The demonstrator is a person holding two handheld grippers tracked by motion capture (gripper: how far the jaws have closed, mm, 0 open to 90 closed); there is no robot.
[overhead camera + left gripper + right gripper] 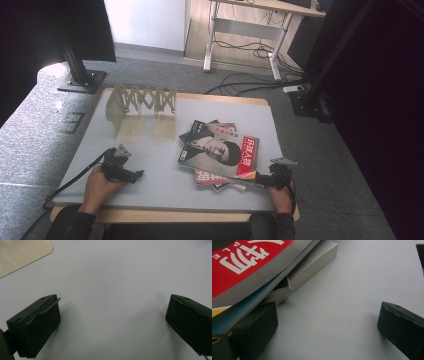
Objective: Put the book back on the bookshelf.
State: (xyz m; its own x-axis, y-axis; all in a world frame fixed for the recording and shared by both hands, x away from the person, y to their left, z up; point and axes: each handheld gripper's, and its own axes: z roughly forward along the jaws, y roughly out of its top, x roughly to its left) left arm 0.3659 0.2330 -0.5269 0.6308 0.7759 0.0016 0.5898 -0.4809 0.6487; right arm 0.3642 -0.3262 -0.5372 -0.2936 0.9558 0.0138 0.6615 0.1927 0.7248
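Observation:
A pile of magazines (220, 155) lies right of the table's middle; the top one has a face and a red strip on its cover. In the right gripper view the red-and-grey cover corner (257, 267) overhangs thicker pale books (317, 262). My right gripper (257, 178) lies low at the pile's near right corner, open wide (328, 307). Its left jaw sits under the overhanging cover, and only bare table lies between the jaws. My left gripper (139, 174) rests at the near left, open wide (113, 301) over bare table with nothing in it.
A pale wooden folding rack (142, 107) stands at the back left of the grey table (160, 185); a corner of its base plate (20, 255) appears in the left gripper view. Beyond the table are a black stand foot (82, 80), floor cables (250, 82) and a desk frame (245, 30).

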